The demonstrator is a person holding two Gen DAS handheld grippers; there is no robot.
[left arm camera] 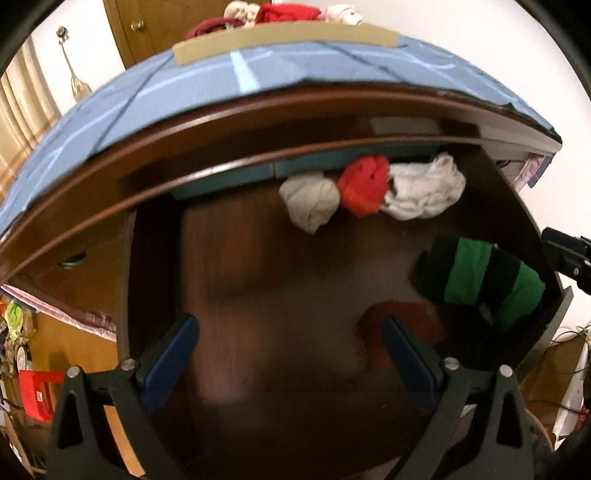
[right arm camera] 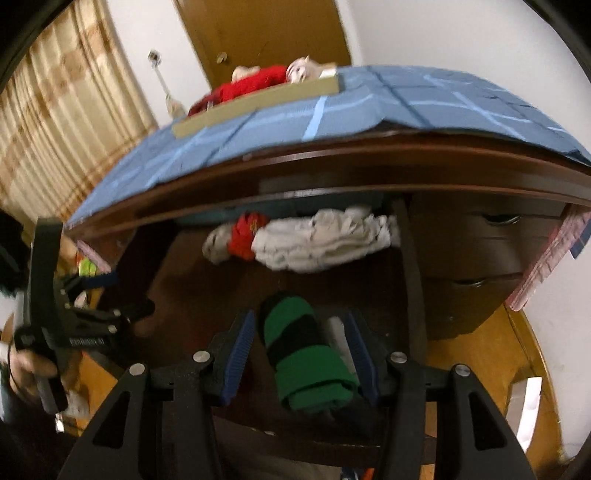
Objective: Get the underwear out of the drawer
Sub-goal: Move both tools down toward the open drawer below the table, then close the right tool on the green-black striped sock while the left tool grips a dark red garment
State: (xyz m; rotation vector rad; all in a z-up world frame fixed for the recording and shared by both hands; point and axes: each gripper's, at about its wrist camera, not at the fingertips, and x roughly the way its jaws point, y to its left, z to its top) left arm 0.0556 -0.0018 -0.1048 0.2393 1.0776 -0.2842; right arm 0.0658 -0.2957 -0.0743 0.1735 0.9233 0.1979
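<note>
The open dark wood drawer point(left arm camera: 258, 258) holds rolled underwear. A green and black striped roll point(left arm camera: 480, 280) lies at its right; in the right wrist view this roll point(right arm camera: 306, 354) lies between my right gripper's point(right arm camera: 301, 354) open blue fingers point(right arm camera: 240, 350). At the drawer's back lie a grey roll point(left arm camera: 310, 203), a red roll point(left arm camera: 364, 188) and a white bundle point(left arm camera: 424, 192). A dark red piece point(left arm camera: 402, 332) lies near the left gripper's right finger. My left gripper point(left arm camera: 290, 350) is open and empty over the drawer floor.
A blue checked cloth point(left arm camera: 147, 107) covers the dresser top, with a cardboard tray point(left arm camera: 288, 40) holding red and pale garments point(left arm camera: 288, 14). Lower closed drawers point(right arm camera: 480, 258) show at the right. A door point(right arm camera: 258, 29) and curtain point(right arm camera: 55, 129) stand behind.
</note>
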